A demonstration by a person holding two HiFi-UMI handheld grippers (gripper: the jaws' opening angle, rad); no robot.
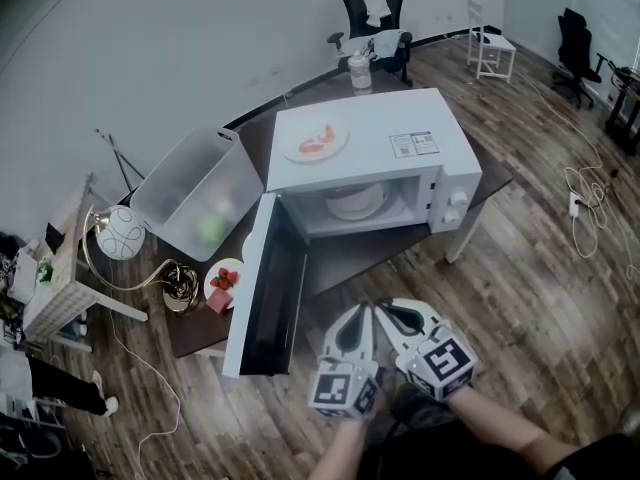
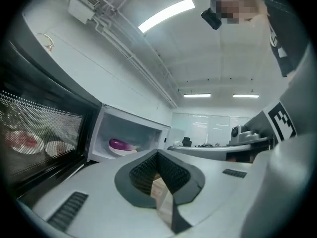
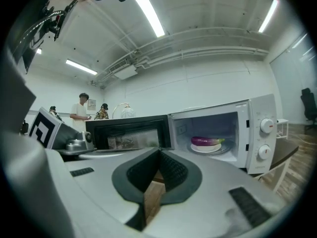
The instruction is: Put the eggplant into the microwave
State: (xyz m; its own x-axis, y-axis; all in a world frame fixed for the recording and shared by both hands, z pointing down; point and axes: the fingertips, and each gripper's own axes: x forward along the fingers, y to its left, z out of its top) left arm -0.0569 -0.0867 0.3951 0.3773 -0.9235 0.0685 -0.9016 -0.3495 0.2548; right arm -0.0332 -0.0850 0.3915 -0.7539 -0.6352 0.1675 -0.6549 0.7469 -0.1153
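The purple eggplant (image 2: pixel 119 144) (image 3: pixel 207 141) lies on a white dish (image 1: pixel 355 202) inside the white microwave (image 1: pixel 420 118), whose door (image 1: pixel 262 288) hangs wide open to the left. In the head view the eggplant itself is hidden under the oven's roof. My left gripper (image 1: pixel 362 310) (image 2: pixel 157 153) and right gripper (image 1: pixel 385 308) (image 3: pixel 159 151) are side by side in front of the opening, well short of it, over the wooden floor. Both point toward the cavity. Each has its jaws together at the tips with nothing between them.
A plate of red food (image 1: pixel 314 141) sits on top of the microwave. Left of the door are a clear plastic bin (image 1: pixel 195 193), a plate of strawberries (image 1: pixel 224 280) and a round white lamp (image 1: pixel 120 233). Two people (image 3: pixel 81 108) stand far off.
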